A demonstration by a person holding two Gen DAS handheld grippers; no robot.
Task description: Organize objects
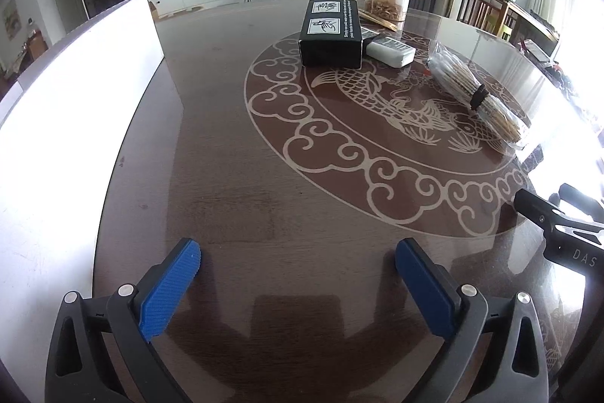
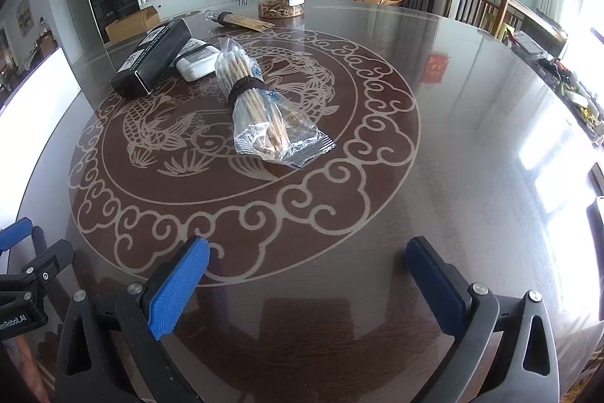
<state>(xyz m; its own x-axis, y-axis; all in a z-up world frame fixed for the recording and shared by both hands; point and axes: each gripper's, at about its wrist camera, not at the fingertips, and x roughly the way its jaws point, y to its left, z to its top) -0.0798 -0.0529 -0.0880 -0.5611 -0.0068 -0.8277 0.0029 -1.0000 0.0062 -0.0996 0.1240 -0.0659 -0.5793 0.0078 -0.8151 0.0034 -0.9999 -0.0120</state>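
Beside the black box (image 2: pixel 151 57) on the worktop (image 2: pixel 453 138) lies the bagged bundle of sticks (image 2: pixel 256 108); left tool (image 1: pixel 298 274) and right tool (image 2: pixel 307 274) gape wide, empty, near the worktop's edge.

The right tool (image 2: pixel 307 284) hangs wide apart, empty, over the dark glossy counter (image 2: pixel 472 138); a clear plastic bag of wooden sticks (image 2: pixel 260 108) lies farther off.

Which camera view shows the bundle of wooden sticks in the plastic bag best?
The right wrist view: the bundle of sticks lies near the middle, whole, with its dark band and open bag end clear. The left wrist view shows it far to the right, stretched and partly washed out by glare.
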